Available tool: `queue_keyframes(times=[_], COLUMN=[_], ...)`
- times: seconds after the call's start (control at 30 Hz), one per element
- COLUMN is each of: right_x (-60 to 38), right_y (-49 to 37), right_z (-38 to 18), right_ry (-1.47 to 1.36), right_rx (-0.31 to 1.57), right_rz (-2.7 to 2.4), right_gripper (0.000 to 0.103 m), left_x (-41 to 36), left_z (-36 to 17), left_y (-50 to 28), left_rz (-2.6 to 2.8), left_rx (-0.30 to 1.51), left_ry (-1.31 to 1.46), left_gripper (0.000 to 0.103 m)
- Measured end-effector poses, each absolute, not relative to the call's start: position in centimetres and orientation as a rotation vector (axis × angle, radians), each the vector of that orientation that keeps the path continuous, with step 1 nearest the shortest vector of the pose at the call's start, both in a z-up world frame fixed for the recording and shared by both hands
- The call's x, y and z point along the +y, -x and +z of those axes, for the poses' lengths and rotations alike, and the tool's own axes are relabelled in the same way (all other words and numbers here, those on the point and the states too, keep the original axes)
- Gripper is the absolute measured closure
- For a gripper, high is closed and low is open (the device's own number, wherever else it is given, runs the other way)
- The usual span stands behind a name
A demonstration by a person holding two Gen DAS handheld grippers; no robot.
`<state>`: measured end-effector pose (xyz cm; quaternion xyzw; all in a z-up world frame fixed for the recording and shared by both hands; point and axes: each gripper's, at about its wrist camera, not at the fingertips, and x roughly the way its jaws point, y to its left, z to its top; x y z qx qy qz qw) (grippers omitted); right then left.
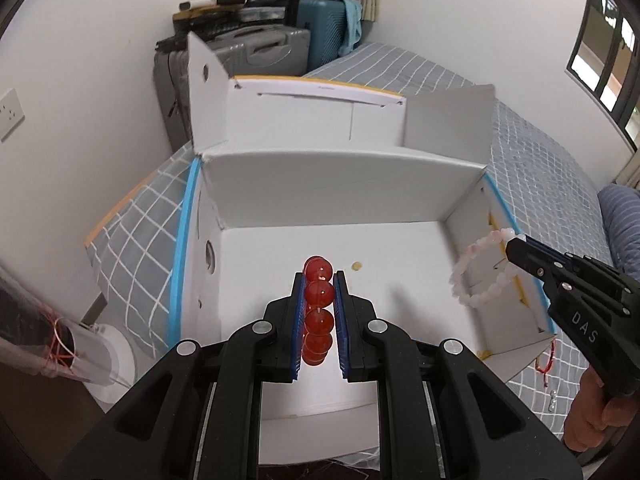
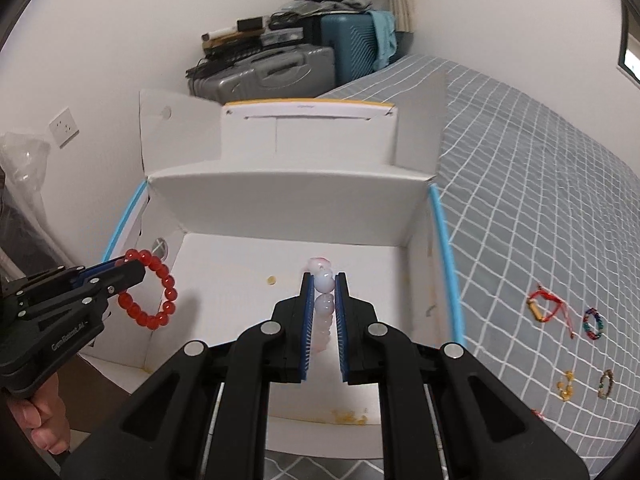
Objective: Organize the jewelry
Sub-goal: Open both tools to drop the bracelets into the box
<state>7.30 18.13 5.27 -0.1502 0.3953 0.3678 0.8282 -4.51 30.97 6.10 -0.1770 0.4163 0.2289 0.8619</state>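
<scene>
Hanging edge-on between the blue pads, the red bead bracelet (image 1: 318,312) is pinched by the left gripper (image 1: 319,284) above the white cardboard box (image 2: 280,208), presumably for dropping inside. Toward 3 o'clock, the right gripper (image 2: 323,280) clamps the pale pink bead bracelet (image 2: 323,308) likewise (both jaws narrow, each loaded). More bracelets (image 2: 594,324) wait on the checked bedsheet (image 2: 540,200) beyond the box's right wall.

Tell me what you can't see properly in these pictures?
- Red bracelet: left wrist view, lower beads hidden between the left tool fingers.
- Pink bracelet: right wrist view, mostly hidden inside the right tool.
- Small bracelets on the bed: too small for detail.
- Box front wall: hidden behind both tools.
</scene>
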Motion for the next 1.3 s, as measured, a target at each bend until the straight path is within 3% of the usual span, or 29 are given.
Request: queue_keyframes(times=[0.57, 0.67, 0.7, 0.73, 0.77, 0.8, 0.83, 1.03, 1.3], right_x=[20.0, 19.9, 19.7, 19.8, 19.4, 19.3, 18.9, 17.6, 16.1], right_y=[-7.6, -7.6, -7.6, -7.7, -7.7, -7.6, -7.6, -7.7, -8.4], right_z=[0.4, 0.7, 0.9, 1.2, 1.7, 2.0, 2.5, 4.0, 5.1], right_ry=[0.369, 0.372, 0.365, 0.359, 0.346, 0.341, 0.34, 0.325, 0.31], right_rx=[0.937, 0.932, 0.927, 0.919, 0.899, 0.887, 0.873, 0.827, 0.798], right_rz=[0.762, 0.756, 0.757, 0.757, 0.755, 0.752, 0.746, 0.735, 0.717], right_gripper=[0.093, 0.086, 0.068, 0.049, 0.044, 0.039, 0.036, 0.015, 0.008], left_x=[31.9, 31.9, 31.9, 31.9, 31.9, 31.9, 31.9, 31.4, 30.8], left_z=[2.3, 2.4, 2.6, 2.8, 3.0, 3.2, 3.5, 4.7, 5.6], left_y=[4.3, 4.3, 4.3, 4.4, 4.5, 4.6, 4.8, 5.1, 4.7], left_rz=[0.495, 0.52, 0.527, 0.534, 0.541, 0.548, 0.56, 0.585, 0.607], left_rx=[0.946, 0.945, 0.941, 0.939, 0.933, 0.927, 0.91, 0.876, 0.856], left_ry=[0.386, 0.376, 0.376, 0.377, 0.378, 0.377, 0.374, 0.364, 0.34], left_gripper=[0.089, 0.087, 0.085, 0.075, 0.059, 0.051, 0.041, 0.015, 0.006])
